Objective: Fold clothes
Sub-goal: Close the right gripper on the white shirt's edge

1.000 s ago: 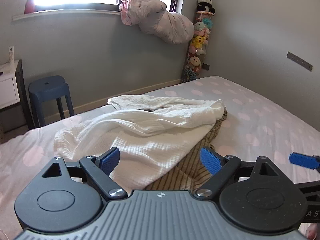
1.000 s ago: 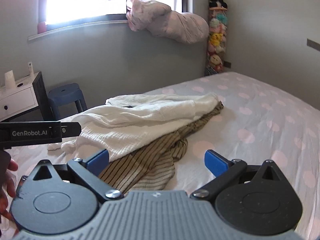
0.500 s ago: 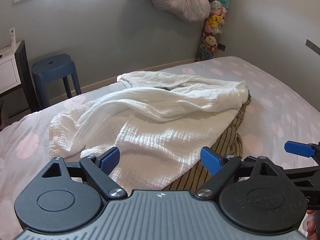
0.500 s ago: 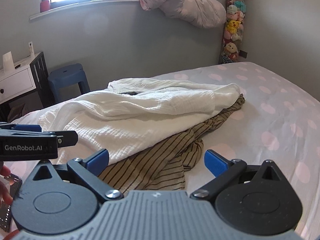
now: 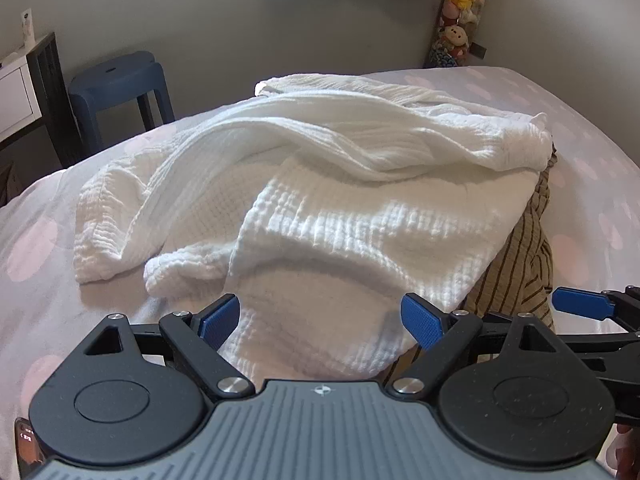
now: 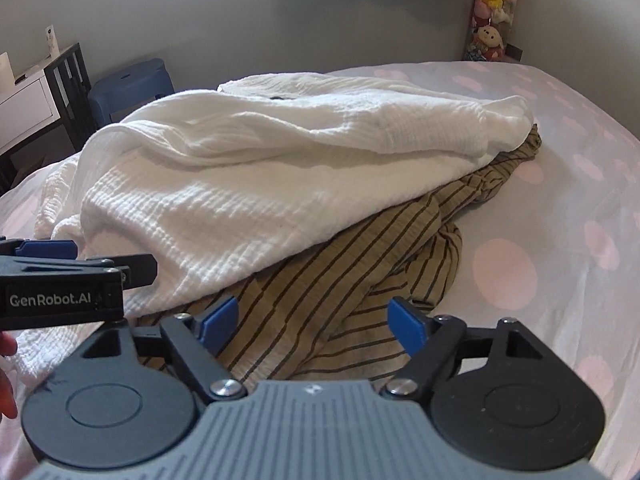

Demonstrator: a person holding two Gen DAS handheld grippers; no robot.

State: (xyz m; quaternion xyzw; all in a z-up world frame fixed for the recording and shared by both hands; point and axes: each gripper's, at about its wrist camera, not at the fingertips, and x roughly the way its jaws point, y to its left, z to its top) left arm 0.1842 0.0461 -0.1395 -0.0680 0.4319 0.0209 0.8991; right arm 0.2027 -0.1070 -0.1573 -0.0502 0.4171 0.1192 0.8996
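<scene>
Bedroom with grey walls; bed (image 5: 580,128) under a pale sheet with pink dots, blue stool (image 5: 120,80) at upper left.

White crinkled garment (image 5: 340,208) heaped across mid-frame, overlapping a tan striped garment (image 6: 320,280) that showed at its right edge.

Left gripper (image 5: 320,316): blue pads spread wide, white cloth lying between and beyond them at lower centre, not pinched.

Right gripper (image 6: 314,320): jaws closing, pads apart, striped cloth between and under them, not yet pressed. Whether pads touched cloth: could not tell.

Writing: "GenRobot.AI" in white on the black side of the left gripper, at the left edge of the right wrist view.

Left wrist view only: white garment's rolled hem at lower left, right gripper's blue pad (image 5: 580,304) poking in at the right edge.

Right wrist view only: most of the striped garment, a dark button-like spot near the white garment's top, part of a hand (image 6: 6,376) at lower left.

Stuffed toys (image 6: 492,8) stacked in the upper right corner of both views.
</scene>
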